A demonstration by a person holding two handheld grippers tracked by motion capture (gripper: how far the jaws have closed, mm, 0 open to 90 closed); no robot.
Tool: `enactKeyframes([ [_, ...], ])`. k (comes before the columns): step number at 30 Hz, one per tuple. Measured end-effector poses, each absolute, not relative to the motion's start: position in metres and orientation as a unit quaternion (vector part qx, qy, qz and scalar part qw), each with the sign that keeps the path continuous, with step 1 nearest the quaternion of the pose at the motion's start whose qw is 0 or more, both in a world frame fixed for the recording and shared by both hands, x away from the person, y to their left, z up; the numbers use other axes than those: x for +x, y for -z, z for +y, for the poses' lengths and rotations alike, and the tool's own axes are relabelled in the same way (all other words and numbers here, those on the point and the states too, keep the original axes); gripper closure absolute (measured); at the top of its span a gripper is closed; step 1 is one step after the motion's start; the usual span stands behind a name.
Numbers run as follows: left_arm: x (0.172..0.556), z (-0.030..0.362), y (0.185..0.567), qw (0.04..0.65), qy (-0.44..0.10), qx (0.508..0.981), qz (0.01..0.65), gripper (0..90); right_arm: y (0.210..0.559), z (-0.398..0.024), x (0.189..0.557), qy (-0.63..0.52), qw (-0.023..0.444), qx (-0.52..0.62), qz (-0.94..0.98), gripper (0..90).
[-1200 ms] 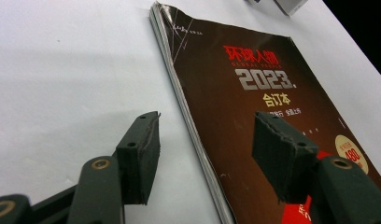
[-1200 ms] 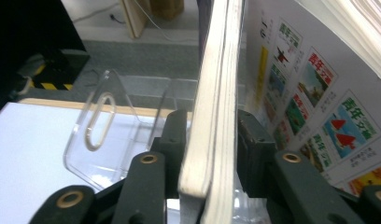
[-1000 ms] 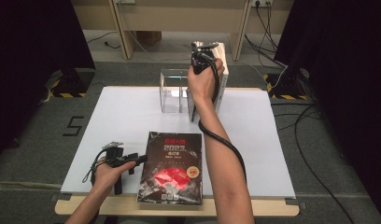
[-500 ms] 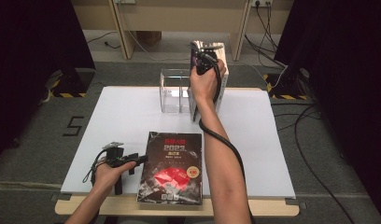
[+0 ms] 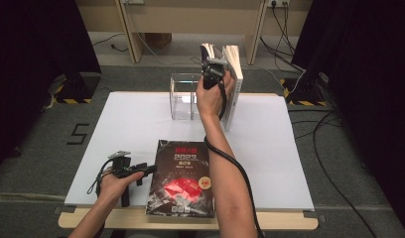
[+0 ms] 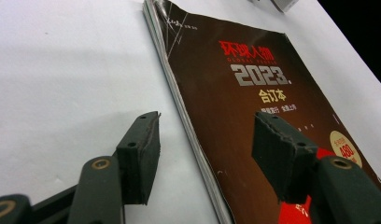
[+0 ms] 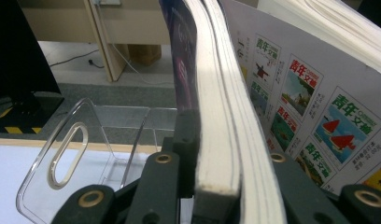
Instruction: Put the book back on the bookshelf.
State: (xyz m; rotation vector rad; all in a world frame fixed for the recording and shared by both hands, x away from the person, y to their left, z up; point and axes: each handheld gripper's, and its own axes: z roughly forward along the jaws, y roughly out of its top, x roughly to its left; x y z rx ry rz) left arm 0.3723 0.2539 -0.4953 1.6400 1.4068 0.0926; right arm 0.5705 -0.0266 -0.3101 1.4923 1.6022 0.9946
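Observation:
My right gripper [image 5: 211,68] is raised at the far side of the table. Its jaws have just been closing and are now shut on a thick upright book [image 7: 216,140] with a dark cover, whose top [image 5: 208,50] rises above the hand. A second upright book [image 5: 234,79] stands right beside it, and a cover printed with small magazine pictures [image 7: 319,116] shows there. Near the front edge my left gripper [image 6: 207,128] is open, one jaw over the white table and the other over the left edge of a dark magazine [image 6: 254,84] lying flat [image 5: 183,178].
A clear acrylic book holder [image 5: 184,96] stands just left of the raised book, and its handle slot shows close by [image 7: 67,154]. The white tabletop [image 5: 290,148] spreads to both sides. Cables and dark curtains lie beyond the table.
The right hand has sunk a little with the book in its jaws. The left hand and the dark magazine have stayed where they were.

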Motion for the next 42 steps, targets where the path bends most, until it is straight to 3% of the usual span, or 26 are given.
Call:
enactKeyframes([
  [5,0.373,0.255,0.494,0.471,-0.038,0.668,0.575,41.3,0.308,-0.029,0.571,-0.378,0.351,0.583,0.628,74.8],
  [13,0.371,0.253,0.494,0.471,-0.038,0.670,0.573,41.2,0.304,-0.038,0.567,-0.384,0.322,0.579,0.643,62.8],
  [42,0.371,0.251,0.494,0.470,-0.040,0.671,0.572,41.1,0.306,-0.055,0.533,-0.428,0.285,0.567,0.643,58.2],
])
